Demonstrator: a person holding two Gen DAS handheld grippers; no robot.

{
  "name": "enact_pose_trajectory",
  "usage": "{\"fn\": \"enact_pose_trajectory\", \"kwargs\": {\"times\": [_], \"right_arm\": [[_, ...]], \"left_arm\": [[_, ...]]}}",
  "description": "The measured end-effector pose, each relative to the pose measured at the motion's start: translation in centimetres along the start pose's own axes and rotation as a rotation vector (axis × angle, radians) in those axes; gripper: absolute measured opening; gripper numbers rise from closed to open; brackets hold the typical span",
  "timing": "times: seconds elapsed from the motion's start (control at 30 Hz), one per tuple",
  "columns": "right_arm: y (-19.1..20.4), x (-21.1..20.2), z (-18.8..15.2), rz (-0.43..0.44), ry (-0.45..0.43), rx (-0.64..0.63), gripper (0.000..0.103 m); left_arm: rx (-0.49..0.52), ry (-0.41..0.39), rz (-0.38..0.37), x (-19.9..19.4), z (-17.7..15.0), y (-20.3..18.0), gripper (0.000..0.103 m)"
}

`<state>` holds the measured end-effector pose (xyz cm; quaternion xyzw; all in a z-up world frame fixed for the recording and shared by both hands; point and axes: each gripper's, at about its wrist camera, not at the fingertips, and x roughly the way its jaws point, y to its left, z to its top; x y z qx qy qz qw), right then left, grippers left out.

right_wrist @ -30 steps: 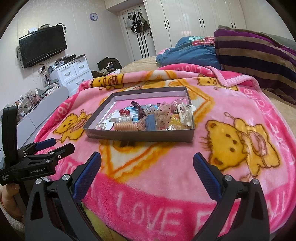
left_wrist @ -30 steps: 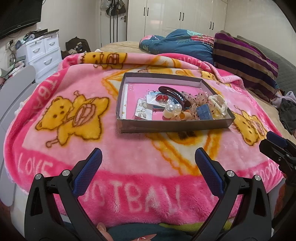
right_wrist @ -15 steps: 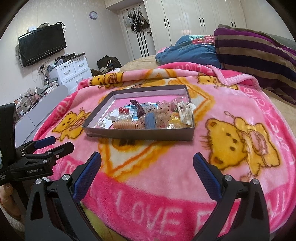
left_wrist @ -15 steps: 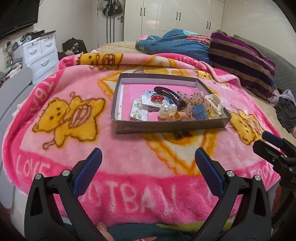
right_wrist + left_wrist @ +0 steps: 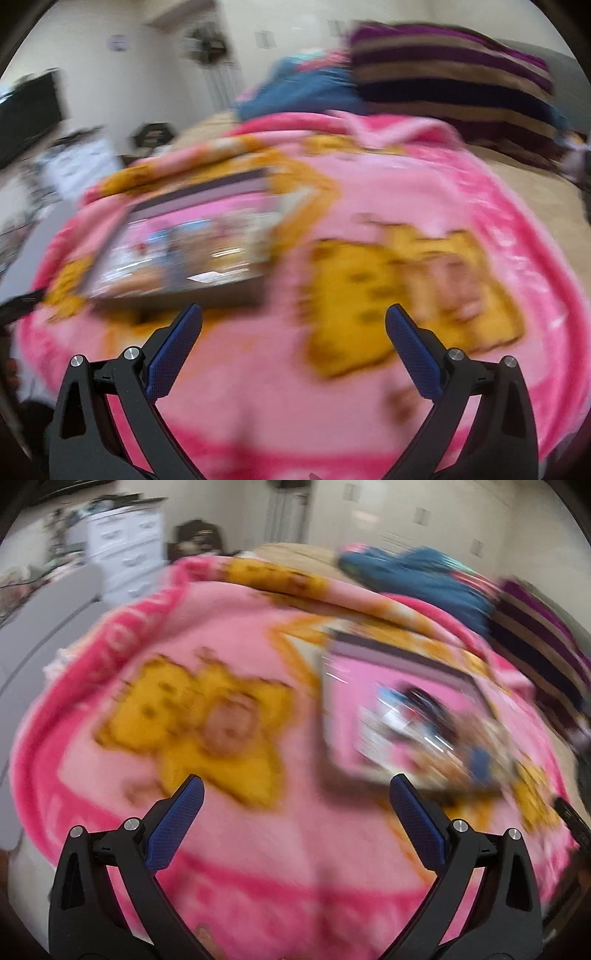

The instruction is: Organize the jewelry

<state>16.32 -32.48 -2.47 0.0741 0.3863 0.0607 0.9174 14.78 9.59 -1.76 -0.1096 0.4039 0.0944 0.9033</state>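
Both views are motion-blurred. A shallow grey box [image 5: 369,653] with a pink floor holds a heap of jewelry and hair clips [image 5: 424,723], too blurred to tell apart. It lies on a pink bear-print blanket [image 5: 207,731]. In the left wrist view the box is ahead and to the right of my left gripper [image 5: 295,794], which is open and empty. In the right wrist view the box [image 5: 207,192] is ahead and to the left of my right gripper [image 5: 293,314], which is also open and empty. Both grippers hover over the blanket, short of the box.
A striped purple pillow [image 5: 454,92] and a blue quilt [image 5: 417,576] lie behind the box on the bed. A white drawer unit [image 5: 122,554] stands at the far left. A dark television [image 5: 26,114] hangs on the left wall.
Both grippers have moved forward and closer over the blanket. The left view has swung left, so the box now sits to its right; the right view has swung right. Jaws stay open.
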Motion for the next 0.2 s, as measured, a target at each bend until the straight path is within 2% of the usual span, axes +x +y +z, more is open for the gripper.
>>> {"fn": "enact_pose_trajectory", "kwargs": {"times": [0.03, 0.13, 0.2], "right_arm": [[-2.1, 1.2, 0.8, -0.079, 0.01, 0.017, 0.099], [-7.4, 4.2, 2.7, -0.232, 0.043, 0.076, 0.099], [-10.7, 5.8, 3.5, -0.318, 0.062, 0.13, 0.099]], "left_arm": [[-0.009, -0.012, 0.056, 1.1, 1.5, 1.4, 0.094], [-0.01, 0.004, 0.172, 4.9, 4.4, 4.5, 0.094], [-0.03, 0.028, 0.205, 7.4, 5.7, 6.3, 0.094]]}}
